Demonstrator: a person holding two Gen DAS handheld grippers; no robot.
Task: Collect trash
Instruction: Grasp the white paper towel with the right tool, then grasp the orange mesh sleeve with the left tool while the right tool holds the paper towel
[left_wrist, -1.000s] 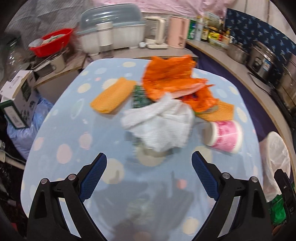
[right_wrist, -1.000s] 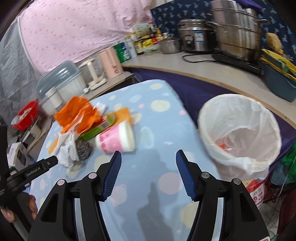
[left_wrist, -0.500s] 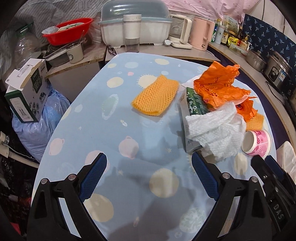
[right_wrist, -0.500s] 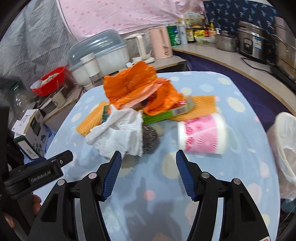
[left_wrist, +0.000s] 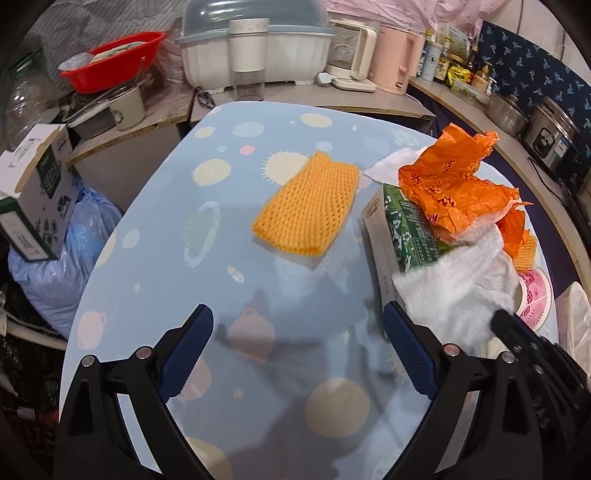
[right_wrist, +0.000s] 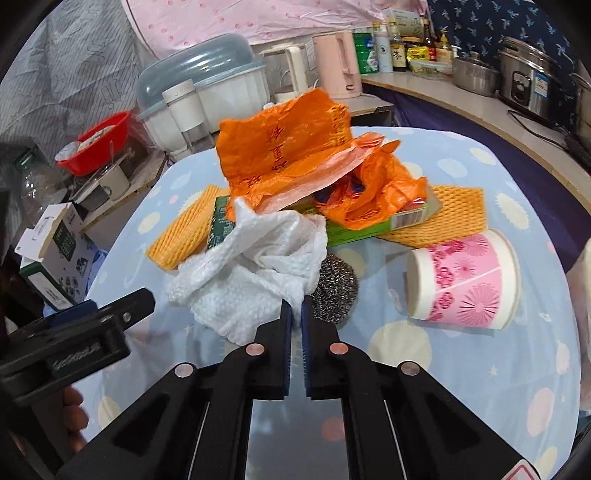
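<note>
A: What has changed?
B: The right claw (right_wrist: 294, 308), spread a moment ago, has pinched the white paper towel (right_wrist: 255, 273) mid-worktop (right_wrist: 461, 369), beside the steel scourer (right_wrist: 334, 291).
A: And the left claw (left_wrist: 295, 354)?
B: Spread, empty; first pickup likely begins.

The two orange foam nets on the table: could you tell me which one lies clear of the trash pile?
The left net lies alone on bare cloth beside the green box. The other net is tucked partly under the pile.
</note>
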